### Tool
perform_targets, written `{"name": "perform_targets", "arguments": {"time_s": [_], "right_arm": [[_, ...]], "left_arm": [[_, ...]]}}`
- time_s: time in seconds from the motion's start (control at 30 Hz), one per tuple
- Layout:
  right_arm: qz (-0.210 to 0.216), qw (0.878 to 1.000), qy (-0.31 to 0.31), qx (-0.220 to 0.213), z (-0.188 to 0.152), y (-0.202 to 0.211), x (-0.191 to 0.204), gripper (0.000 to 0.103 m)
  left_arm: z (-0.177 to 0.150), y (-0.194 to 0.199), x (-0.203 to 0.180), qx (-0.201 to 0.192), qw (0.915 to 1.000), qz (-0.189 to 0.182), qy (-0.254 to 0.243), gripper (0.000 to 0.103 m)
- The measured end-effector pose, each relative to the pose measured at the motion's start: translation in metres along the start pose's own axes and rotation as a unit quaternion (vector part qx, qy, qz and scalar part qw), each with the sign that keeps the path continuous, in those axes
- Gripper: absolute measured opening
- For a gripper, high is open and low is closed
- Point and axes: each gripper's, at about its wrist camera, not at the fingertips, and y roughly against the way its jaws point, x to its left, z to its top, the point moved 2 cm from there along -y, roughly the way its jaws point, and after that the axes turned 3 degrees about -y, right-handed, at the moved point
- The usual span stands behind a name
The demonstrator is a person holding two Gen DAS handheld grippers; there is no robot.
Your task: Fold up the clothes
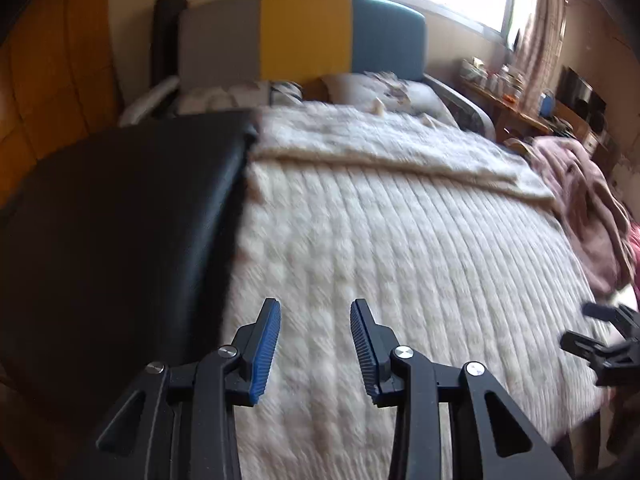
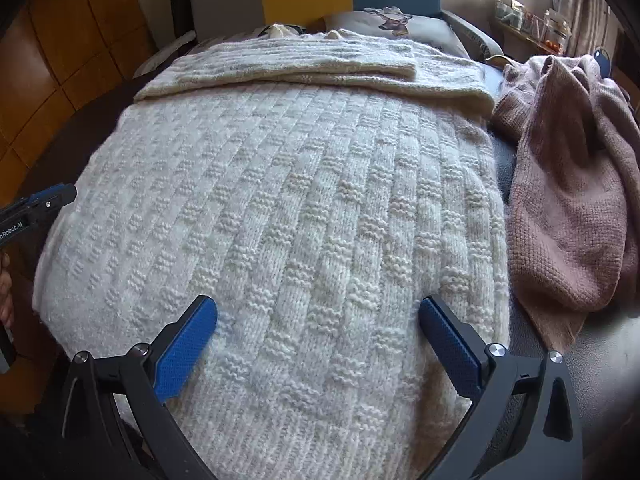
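Observation:
A cream knitted sweater [image 1: 380,220] [image 2: 300,180] lies flat on a black padded surface [image 1: 120,220]. Its far part is folded across in a band [image 2: 300,64]. My left gripper [image 1: 315,308] hovers over the sweater's near left part, jaws apart with nothing between them. It also shows at the left edge of the right wrist view [image 2: 40,200]. My right gripper [image 2: 318,308] stands wide open just above the sweater's near hem, holding nothing. In the left wrist view it appears at the right edge [image 1: 600,332].
A pink knitted garment [image 2: 572,208] [image 1: 580,192] lies crumpled right of the sweater. Beyond are pillows [image 2: 392,20] and a grey, yellow and blue headboard [image 1: 304,36]. A cluttered shelf [image 1: 500,80] runs under the window at the right. Wooden panels [image 1: 52,60] stand at the left.

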Motion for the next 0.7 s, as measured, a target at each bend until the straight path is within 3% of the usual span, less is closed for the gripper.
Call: {"name": "perform_targets", "arguments": {"time_s": [0.1,0.27,0.47,0.6,0.63,0.7], "right_arm": [[0.003,0.999,0.015,-0.040,0.019,0.012,0.005,0.103],[0.000,0.998,0.026,-0.058,0.058,0.000,0.003,0.103],[-0.009,0.999,0.031,-0.040,0.080,-0.020,-0.008,0.103],[-0.053,0.998,0.030,0.003,0.079,-0.045,-0.026,0.103],[-0.069,0.997,0.028,0.024,0.075,-0.053,-0.033,0.103],[-0.051,0.998,0.009,0.020,0.072,-0.052,-0.046,0.103]], "left_arm": [[0.013,-0.009,0.004,0.011,0.9998,-0.015,0.001,0.037],[0.046,-0.041,0.016,0.022,0.9982,-0.051,0.021,0.037],[0.076,-0.071,0.028,0.020,0.9975,-0.066,0.015,0.037],[0.070,-0.101,0.028,0.061,0.9969,-0.046,-0.018,0.037],[0.067,-0.101,0.026,0.052,0.9973,-0.042,-0.033,0.037],[0.064,-0.098,0.024,0.042,0.9968,-0.039,-0.056,0.037]]}}
